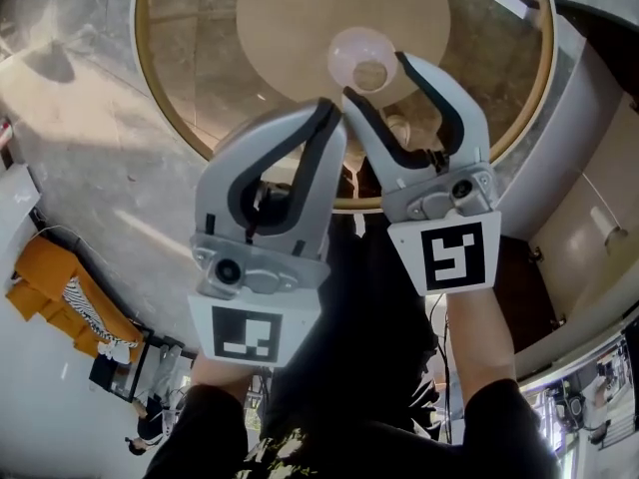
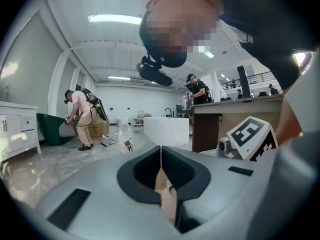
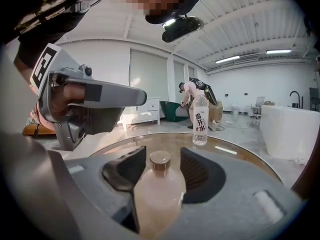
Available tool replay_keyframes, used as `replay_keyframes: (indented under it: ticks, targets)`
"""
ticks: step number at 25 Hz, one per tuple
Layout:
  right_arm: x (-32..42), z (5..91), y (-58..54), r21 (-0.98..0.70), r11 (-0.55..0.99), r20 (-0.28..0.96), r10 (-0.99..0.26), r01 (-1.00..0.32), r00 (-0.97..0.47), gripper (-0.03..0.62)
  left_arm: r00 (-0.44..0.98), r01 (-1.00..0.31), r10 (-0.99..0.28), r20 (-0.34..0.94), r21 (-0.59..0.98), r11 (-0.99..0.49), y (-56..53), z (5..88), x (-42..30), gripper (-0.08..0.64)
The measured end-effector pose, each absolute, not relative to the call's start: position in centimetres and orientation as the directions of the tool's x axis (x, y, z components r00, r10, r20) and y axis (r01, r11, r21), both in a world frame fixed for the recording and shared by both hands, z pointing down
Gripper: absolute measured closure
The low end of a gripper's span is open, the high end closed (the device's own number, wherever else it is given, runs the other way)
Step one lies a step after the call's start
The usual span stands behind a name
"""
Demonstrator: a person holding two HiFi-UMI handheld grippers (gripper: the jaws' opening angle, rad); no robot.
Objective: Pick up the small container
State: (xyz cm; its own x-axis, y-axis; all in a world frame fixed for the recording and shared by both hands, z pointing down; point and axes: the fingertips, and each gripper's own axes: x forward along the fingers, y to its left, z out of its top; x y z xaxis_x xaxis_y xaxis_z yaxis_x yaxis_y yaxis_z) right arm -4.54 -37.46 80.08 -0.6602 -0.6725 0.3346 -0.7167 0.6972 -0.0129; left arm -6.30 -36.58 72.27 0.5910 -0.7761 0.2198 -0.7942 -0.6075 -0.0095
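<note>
— How are the hands set?
— Side by side, with both forearms stretched forward to the near rim of the round glass surface. The left claw has its jaws pressed tight together.
— And the right?
— The right claw stands wide. The small container is upright on the surface between its pads, not squeezed.
— What's in it?
— It's frosted pale pink with a tan cap on; I can't tell the contents. A clear water bottle stands farther across.

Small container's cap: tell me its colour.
Brownish gold; the cap shows best in the right gripper view.
</note>
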Motion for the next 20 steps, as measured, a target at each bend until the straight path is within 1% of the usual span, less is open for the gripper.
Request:
replay_keyframes:
  ticks: [2, 7, 8, 9, 12, 18, 20]
  targets:
    - [-5.0, 81.0, -37.7, -0.019, 0.701, 0.338, -0.666, -0.713, -0.664, 0.374, 0.593, -0.794, -0.774, 0.224, -0.001, -0.608, -36.5, 73.1, -6.3, 0.546]
    - [-6.1, 83.0, -38.1, -0.007, 0.713, 0.351, -0.655, -0.701, -0.67, 0.377, 0.586, -0.8, -0.775, 0.236, 0.015, -0.6, -36.6, 74.4, -6.7, 0.546]
    - [-6.1, 83.4, -38.2, 0.011, 0.714, 0.355, -0.658, -0.7, -0.664, 0.388, 0.584, -0.802, -0.776, 0.238, 0.019, -0.598, -36.6, 74.6, -6.8, 0.546]
    - [-6.1, 83.7, -38.2, 0.028, 0.712, 0.358, -0.662, -0.701, -0.658, 0.424, 0.583, -0.803, -0.776, 0.24, 0.023, -0.596, -36.7, 74.7, -6.9, 0.546]
    - [-6.0, 83.7, -38.2, 0.019, 0.701, 0.361, -0.67, -0.713, -0.649, 0.451, 0.583, -0.803, -0.775, 0.244, 0.027, -0.595, -36.6, 74.8, -7.2, 0.546]
    - [-5.5, 83.7, -38.5, -0.06, 0.668, 0.409, -0.661, -0.741, -0.629, 0.459, 0.579, -0.807, -0.78, 0.238, 0.028, -0.591, -36.6, 74.2, -7.0, 0.546]
    - [-5.0, 83.1, -38.6, -0.062, 0.665, 0.42, -0.659, -0.744, -0.624, 0.459, 0.579, -0.807, -0.781, 0.233, 0.028, -0.59, -36.7, 73.6, -6.9, 0.546]
